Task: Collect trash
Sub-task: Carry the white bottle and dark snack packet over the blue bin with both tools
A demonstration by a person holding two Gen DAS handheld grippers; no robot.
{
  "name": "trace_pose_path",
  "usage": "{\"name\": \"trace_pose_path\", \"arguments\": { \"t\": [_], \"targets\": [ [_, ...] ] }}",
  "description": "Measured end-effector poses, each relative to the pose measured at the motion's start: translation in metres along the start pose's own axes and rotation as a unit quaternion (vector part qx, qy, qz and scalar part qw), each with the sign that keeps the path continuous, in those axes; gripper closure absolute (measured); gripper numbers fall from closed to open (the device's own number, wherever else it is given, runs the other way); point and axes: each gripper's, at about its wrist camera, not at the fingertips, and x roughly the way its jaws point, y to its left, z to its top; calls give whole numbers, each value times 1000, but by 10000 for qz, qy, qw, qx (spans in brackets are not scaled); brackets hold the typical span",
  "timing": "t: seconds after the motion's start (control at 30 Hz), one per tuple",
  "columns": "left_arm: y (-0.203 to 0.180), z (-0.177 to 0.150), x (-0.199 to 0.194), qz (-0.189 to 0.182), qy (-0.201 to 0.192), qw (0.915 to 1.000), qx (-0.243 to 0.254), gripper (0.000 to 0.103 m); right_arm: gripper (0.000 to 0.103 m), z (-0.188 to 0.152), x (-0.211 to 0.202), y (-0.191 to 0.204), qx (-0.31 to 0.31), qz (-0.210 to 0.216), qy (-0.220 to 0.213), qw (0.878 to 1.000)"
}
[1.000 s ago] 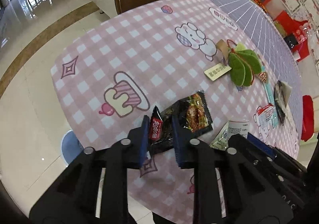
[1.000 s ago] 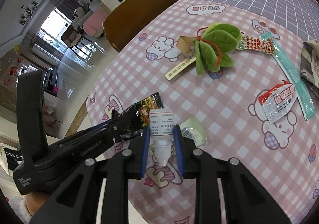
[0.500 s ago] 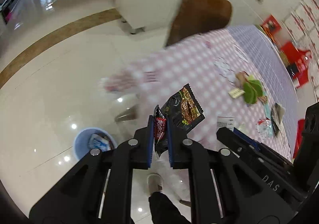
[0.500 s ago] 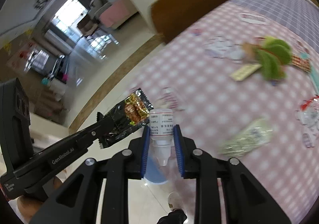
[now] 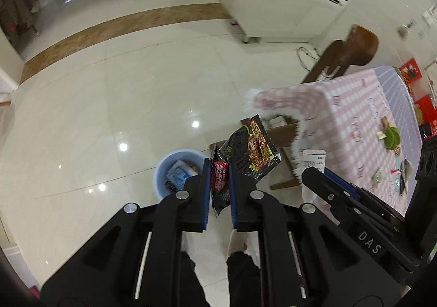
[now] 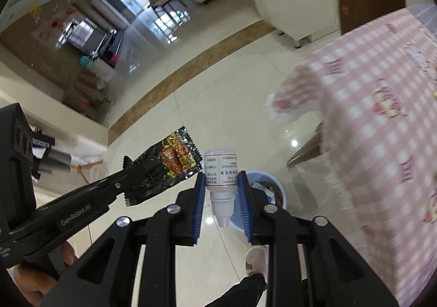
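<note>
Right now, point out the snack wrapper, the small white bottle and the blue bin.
snack wrapper [image 5: 252, 155], left wrist view, printed front panel.
small white bottle [image 6: 221, 170], right wrist view, label on its body.
blue bin [image 5: 164, 170], left wrist view, left rim.

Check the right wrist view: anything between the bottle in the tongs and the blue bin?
Nothing: the small white bottle hangs over bare floor, with the blue bin just behind it on the tiles.

Left gripper [image 5: 220, 178] clamped, right gripper [image 6: 221, 192] clamped, angled downward
</note>
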Motion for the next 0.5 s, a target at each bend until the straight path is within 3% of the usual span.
{"name": "trace_pose_path", "arguments": {
  "t": [0.23,0.5],
  "targets": [
    [51,-7,-4,112,155,9995,-253,91,79,-10,25,39,-185,-82,188,9996],
    [78,-7,-8,76,170,9992,-356,91,78,-9,42,61,-285,-213,265,9990]
  ]
}}
